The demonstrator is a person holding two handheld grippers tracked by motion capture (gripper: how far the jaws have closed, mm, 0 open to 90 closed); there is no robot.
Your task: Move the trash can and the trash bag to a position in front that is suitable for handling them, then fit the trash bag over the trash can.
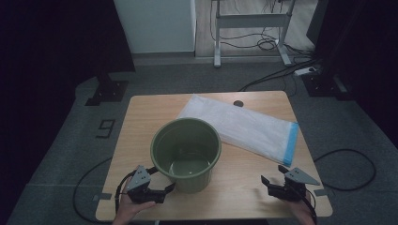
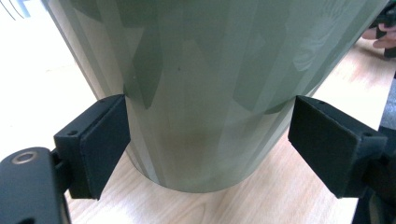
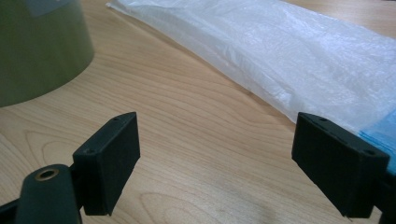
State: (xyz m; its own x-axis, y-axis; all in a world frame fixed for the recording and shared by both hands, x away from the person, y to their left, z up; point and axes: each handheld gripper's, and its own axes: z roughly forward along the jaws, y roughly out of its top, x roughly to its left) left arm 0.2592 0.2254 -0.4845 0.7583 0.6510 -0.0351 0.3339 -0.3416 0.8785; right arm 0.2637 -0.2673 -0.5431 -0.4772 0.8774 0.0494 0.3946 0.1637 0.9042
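Table (image 1: 141,117): both grippers' fingers wide, holding nothing (L (image 2: 208,140) straddles bucket (image 1: 186,152))

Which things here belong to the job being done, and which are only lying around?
Belonging to the job:
- green bucket, with the open left gripper at its lower wall
- white bag, ahead of the open right gripper

Only lying around:
- cables on the floor
- desk frame behind the table
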